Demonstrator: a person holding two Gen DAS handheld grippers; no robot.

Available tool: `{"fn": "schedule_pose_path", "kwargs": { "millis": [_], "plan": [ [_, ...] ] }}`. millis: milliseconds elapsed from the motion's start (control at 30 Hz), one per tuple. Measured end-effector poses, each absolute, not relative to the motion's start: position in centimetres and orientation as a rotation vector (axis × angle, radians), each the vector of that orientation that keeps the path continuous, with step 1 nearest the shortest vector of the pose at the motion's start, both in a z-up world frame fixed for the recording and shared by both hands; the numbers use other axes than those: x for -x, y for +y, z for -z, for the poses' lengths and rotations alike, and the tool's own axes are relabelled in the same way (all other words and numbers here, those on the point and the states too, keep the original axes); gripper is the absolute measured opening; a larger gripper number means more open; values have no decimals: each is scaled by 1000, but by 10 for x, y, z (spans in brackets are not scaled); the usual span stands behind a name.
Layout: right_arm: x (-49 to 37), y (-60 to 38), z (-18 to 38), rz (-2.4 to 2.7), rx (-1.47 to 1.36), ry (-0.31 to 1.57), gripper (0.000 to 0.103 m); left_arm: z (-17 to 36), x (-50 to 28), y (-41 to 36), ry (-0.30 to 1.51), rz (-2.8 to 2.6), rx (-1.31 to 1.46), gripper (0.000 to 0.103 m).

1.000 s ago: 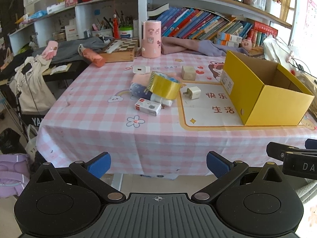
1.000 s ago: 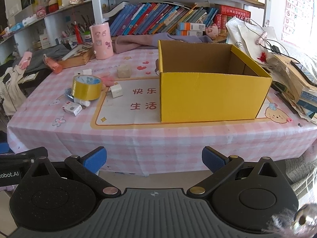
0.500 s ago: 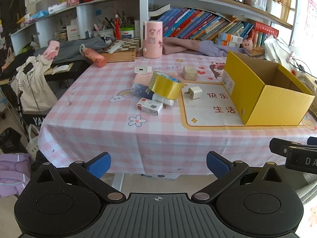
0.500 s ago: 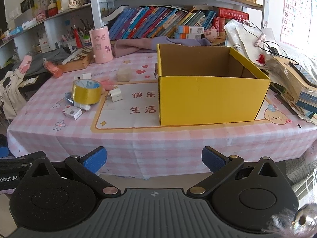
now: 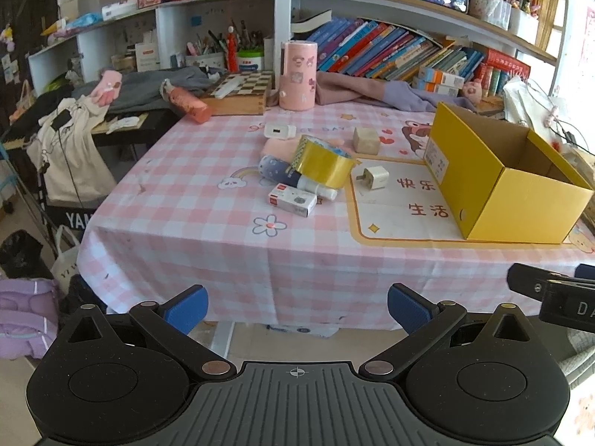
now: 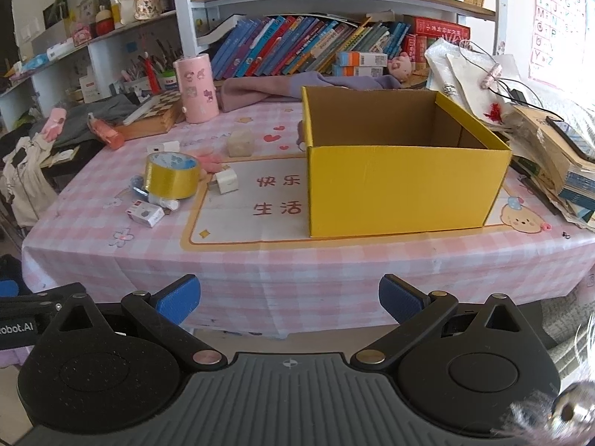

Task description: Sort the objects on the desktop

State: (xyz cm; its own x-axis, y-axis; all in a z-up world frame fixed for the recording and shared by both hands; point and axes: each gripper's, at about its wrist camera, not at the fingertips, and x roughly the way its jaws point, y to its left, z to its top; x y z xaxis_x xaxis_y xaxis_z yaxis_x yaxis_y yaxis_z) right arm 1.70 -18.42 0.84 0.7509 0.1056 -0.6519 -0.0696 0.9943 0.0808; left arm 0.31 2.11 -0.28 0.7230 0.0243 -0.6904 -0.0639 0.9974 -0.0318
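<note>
While both grippers hang short of the table's near edge, the left gripper (image 5: 296,306) and the right gripper (image 6: 289,299) each have their blue pads spread wide with nothing between them. Part of the right gripper's body shows at the right edge of the left view, cut off by the frame.

On the pink checked tablecloth (image 5: 193,219) the yellow box (image 6: 405,182) stands open; only its inner walls show, the floor hidden behind the front wall, so what it holds cannot be told. Left of it lies the clutter: a tape roll (image 5: 322,163) leaning tilted on a bottle (image 5: 286,176), largely covered by the roll, a small white carton (image 5: 292,199) just in front, a white plug (image 5: 373,178) beside the roll, a beige cube (image 5: 366,140) and a white charger (image 5: 279,131) farther back.

The right view alone shows the stack of books (image 6: 561,171) right of the box; the left view alone shows a purple bag (image 5: 22,319) on the floor.
</note>
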Motion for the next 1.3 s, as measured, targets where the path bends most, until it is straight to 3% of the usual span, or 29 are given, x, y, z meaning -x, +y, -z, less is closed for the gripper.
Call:
{"fn": "schedule_pose_path", "kwargs": {
  "millis": [1000,1300],
  "plan": [
    [-38,-130,-5,-204,31,738,100,1,-7,64,725,-115,100,103],
    [-68,-115,4,-251,47,760,88,12,-30,71,750,-146,48,103]
  ]
}}
